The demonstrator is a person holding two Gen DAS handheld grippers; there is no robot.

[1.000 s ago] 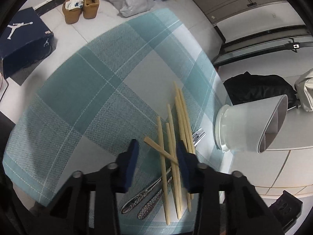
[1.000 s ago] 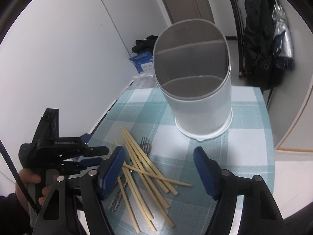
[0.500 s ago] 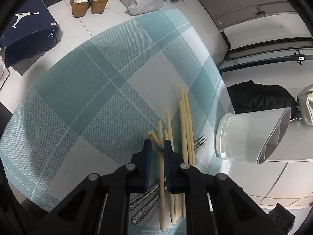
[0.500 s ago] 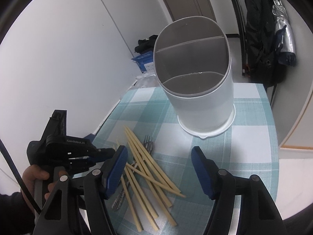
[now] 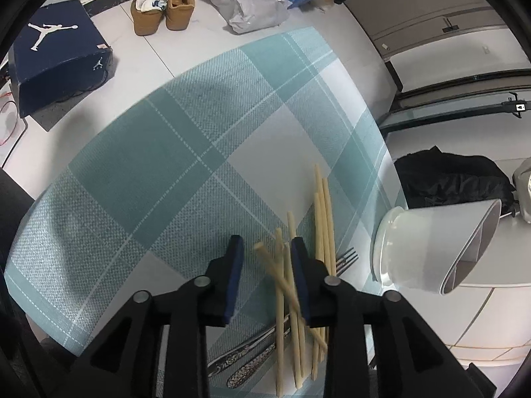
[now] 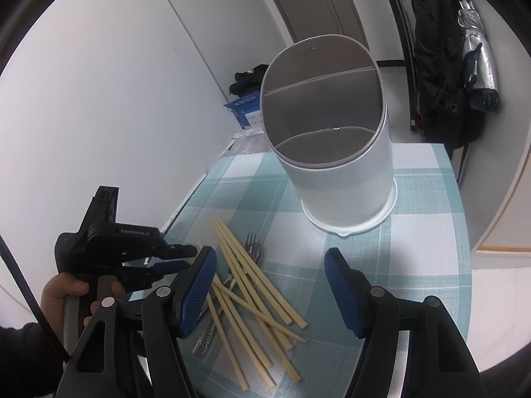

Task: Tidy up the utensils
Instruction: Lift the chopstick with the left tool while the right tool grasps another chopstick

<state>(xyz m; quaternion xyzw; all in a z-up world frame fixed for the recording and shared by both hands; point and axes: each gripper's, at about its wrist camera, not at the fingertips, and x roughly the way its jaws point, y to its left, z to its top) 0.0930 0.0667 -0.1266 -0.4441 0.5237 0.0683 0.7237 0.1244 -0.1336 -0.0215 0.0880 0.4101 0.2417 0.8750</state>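
Reading "GenRobot.AI", white lettering marks the left gripper (image 6: 186, 258) beside chopsticks (image 6: 252, 295).

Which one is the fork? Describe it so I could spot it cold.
Start at the white oval divided utensil holder standing on the teal checked tablecloth. In front of its base lies a pile of pale wooden chopsticks. The silver metal fork pokes out from under them: the only tined piece, its prongs pointing towards the holder.

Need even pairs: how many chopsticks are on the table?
7, it seems: all in one crossed pile on the cloth, over the fork; overlaps may hide another.
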